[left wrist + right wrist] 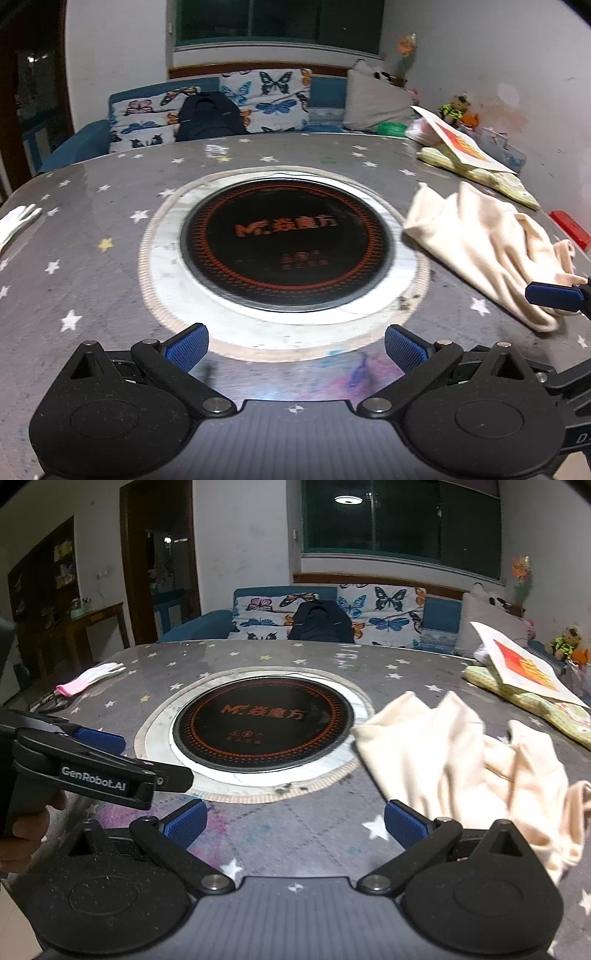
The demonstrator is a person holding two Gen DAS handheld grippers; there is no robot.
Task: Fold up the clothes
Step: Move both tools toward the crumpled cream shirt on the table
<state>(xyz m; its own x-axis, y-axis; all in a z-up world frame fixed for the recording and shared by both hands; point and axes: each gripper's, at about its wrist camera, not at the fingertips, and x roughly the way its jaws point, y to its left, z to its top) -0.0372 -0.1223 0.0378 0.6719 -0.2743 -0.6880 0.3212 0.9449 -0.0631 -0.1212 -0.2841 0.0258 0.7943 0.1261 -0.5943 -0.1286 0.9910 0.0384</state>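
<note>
A crumpled cream garment (491, 247) lies on the right side of the grey star-patterned table (92, 258); it also shows in the right wrist view (472, 760). My left gripper (295, 347) is open and empty, over the table's near edge in front of the round black cooktop (288, 240). My right gripper (295, 825) is open and empty, with its right finger close to the garment's near edge. The left gripper also shows at the left of the right wrist view (110, 753).
The black cooktop (262, 723) sits in the table's middle. A white and pink glove (88, 679) lies at the far left. A book (524, 664) on a folded green cloth (535, 705) lies at the far right. A red object (569, 229) is at the right edge. A butterfly-patterned sofa (210, 107) stands behind.
</note>
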